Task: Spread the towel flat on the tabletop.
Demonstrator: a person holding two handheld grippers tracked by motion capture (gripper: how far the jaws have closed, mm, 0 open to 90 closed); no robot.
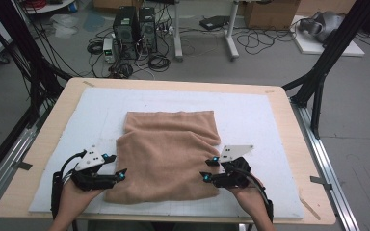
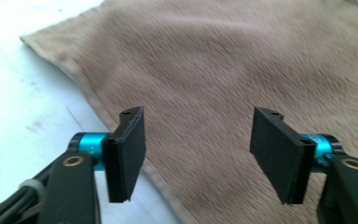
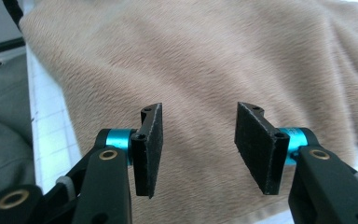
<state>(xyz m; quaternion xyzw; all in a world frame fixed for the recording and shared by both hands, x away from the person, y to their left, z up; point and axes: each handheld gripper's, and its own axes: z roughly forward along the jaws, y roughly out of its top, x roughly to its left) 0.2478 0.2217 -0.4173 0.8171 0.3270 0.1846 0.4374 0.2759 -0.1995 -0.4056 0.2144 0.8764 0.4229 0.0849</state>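
Note:
A tan towel (image 1: 168, 154) lies folded on the white mat (image 1: 250, 110), its near layer overlapping the far one. My left gripper (image 1: 114, 166) hovers at the towel's left edge, open with nothing between its pads. In the left gripper view the towel (image 2: 223, 70) spreads beyond the open left gripper (image 2: 198, 154), its hem running under the left pad. My right gripper (image 1: 208, 168) sits at the towel's right edge, also open and empty. In the right gripper view the towel (image 3: 205, 60) lies under the parted jaws of the right gripper (image 3: 198, 147).
The mat covers a wooden table (image 1: 53, 125). Behind the table the floor holds computer towers (image 1: 135, 31), tangled cables and a desk leg (image 1: 231, 33). Black frame posts (image 1: 325, 57) stand at both far corners. Bare mat surrounds the towel.

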